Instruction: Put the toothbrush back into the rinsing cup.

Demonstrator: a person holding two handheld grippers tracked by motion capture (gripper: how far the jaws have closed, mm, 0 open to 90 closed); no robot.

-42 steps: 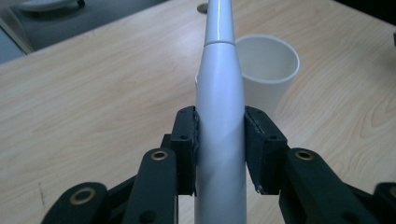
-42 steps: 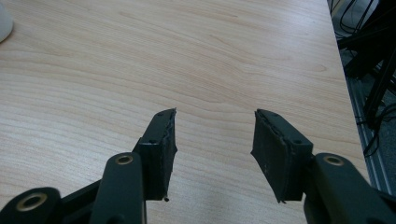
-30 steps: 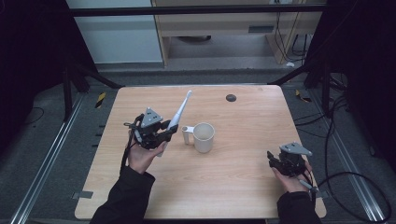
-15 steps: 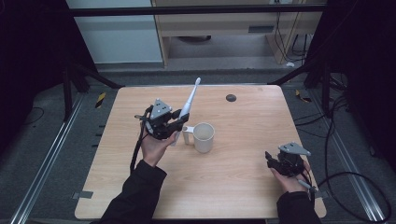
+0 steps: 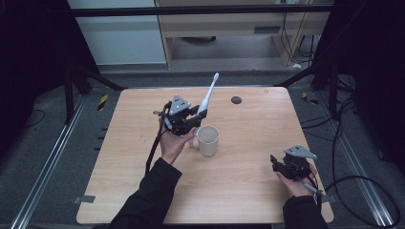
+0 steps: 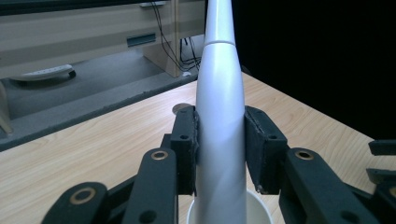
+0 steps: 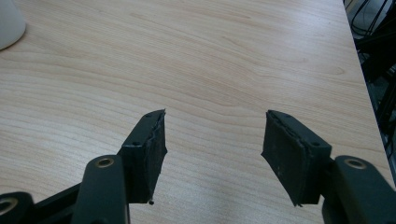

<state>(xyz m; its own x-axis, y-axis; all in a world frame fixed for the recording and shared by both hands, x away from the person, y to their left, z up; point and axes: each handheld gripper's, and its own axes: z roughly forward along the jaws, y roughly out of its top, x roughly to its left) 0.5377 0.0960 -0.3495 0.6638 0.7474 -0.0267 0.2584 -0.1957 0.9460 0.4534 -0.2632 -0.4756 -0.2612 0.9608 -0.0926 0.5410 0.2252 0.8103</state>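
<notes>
the left gripper (image 5: pixel 193 119) is clamping its jaws on the thick handle of a white electric toothbrush (image 5: pixel 208 97), which is slanting up and away toward the far edge of the wooden table (image 5: pixel 124 157). just right of it a white mug (image 5: pixel 208 140) is standing near the table's middle, with bare wood lying open on both sides and in front. a small dark disc (image 5: pixel 236 99) is sitting near the far edge, well apart from the mug. the right gripper (image 5: pixel 279 164) is resting close to the near right corner, its jaws standing apart with nothing between them, having just been opening.

the left gripper view is showing both pads (image 6: pixel 187 144) pressing the toothbrush (image 6: pixel 219 140) and the mug's rim (image 6: pixel 257 200) right below its butt end. the right gripper view is showing bare wood (image 7: pixel 224 70) between the open pads (image 7: pixel 152 149) and the mug's base (image 7: pixel 9 23) far off.
</notes>
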